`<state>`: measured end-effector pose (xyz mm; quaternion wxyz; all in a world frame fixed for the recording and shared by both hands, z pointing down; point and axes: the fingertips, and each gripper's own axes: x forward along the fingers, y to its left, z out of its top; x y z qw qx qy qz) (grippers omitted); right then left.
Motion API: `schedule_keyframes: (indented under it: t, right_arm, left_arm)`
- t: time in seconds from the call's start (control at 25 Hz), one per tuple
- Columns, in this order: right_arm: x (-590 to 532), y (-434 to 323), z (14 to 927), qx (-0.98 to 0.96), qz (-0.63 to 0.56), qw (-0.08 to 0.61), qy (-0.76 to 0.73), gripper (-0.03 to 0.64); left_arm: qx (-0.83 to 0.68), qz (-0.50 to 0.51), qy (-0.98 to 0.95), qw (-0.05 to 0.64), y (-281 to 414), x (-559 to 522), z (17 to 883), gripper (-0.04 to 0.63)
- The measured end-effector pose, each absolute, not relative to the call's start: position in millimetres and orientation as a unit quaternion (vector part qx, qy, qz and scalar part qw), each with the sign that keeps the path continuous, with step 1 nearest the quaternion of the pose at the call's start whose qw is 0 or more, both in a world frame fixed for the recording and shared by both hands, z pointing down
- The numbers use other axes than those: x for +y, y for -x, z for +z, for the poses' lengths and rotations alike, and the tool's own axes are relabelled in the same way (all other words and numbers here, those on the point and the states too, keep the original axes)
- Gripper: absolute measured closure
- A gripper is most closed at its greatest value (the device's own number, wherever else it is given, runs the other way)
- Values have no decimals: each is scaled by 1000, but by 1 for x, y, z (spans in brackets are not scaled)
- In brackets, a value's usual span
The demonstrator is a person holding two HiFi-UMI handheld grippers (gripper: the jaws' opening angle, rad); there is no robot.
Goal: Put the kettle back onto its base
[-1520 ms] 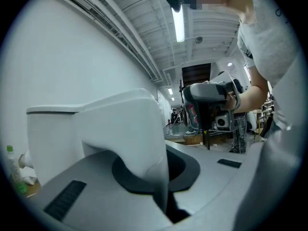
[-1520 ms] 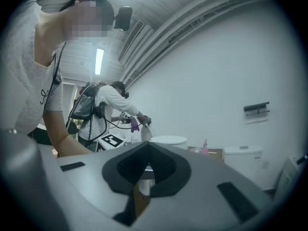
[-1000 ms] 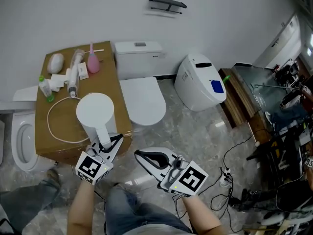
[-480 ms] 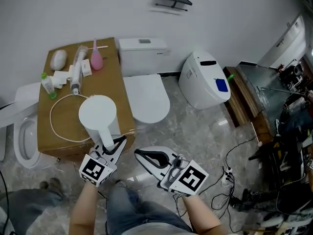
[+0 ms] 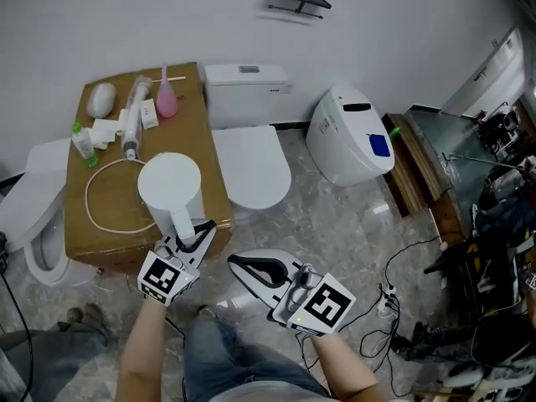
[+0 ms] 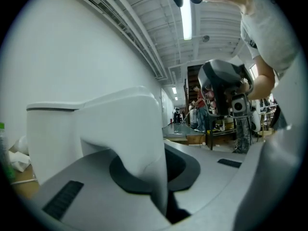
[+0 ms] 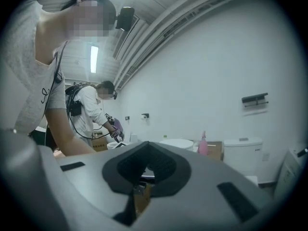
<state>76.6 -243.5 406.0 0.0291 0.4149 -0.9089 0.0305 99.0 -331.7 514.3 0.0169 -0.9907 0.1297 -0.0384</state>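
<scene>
The left gripper (image 5: 195, 231) is closed tight on the handle (image 6: 138, 129) of the white kettle (image 5: 170, 181). The handle sits right between its two jaws, and both jaws press on it. The gripper points flat, toward the wall.

The kettle stands up straight on the brown counter (image 5: 209, 136), near the front edge. A white cord (image 5: 88, 206) lies in a big loop on the counter just beside the kettle. I cannot tell if the base is under the kettle.

The right gripper (image 5: 238, 264) is closed too, but it holds nothing. It hangs in the air over the floor, in front of the counter and well apart from the kettle.

A pink bottle (image 5: 166, 100) stands at the back of the counter. A white toilet (image 5: 249, 164) is just beside the counter.
</scene>
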Motion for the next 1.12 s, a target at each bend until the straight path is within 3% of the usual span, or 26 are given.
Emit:
schedule_keyframes:
  t: [0.16,0.32,1.12]
  right_arm:
    - [-237,-75,405,-909,32,35,-414,609]
    - [-233,-74,404,-910,34,39,-413,609]
    - [-235,-60,403,-916,35,43,-396,609]
  left_arm:
    - [101,-59,993,19,-94,-325,517,570]
    - [64,-79,994,29,-85,-318,519,474]
    - [31,-58,995,-78,-17,-342,516,442]
